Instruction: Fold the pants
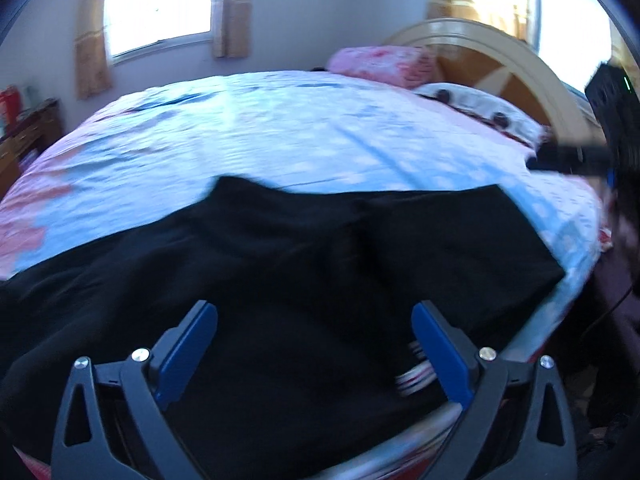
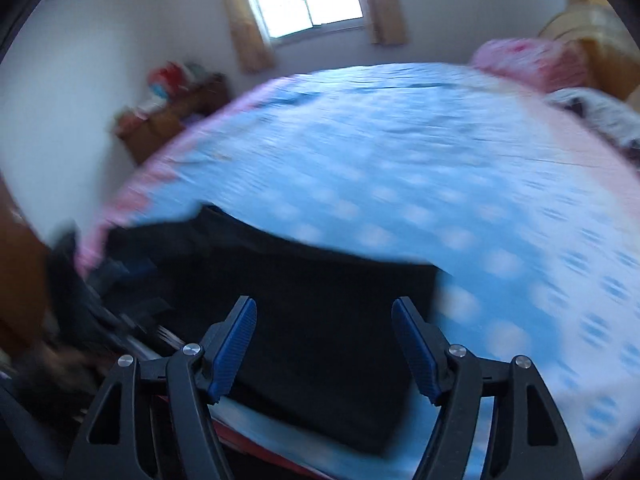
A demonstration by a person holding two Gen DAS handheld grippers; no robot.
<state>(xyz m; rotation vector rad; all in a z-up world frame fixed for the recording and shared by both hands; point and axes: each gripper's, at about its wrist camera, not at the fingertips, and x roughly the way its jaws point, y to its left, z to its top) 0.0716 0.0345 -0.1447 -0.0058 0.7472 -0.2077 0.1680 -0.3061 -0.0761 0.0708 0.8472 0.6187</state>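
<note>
Black fabric pants lie spread on a bed covered with a light-blue dotted sheet, directly beneath and ahead of both hand-held tools. The left black gripper with blue finger pads hangs above the cloth, jaws wide apart and holding nothing. The right black gripper with blue pads hovers likewise spread over the pants' edge; a pink pillow sits far ahead.

Both the left gripper and right gripper have black angular frames with triangular cut-outs, round silver screws at the joints, and blue ribbed pads lining their fingers.
</note>
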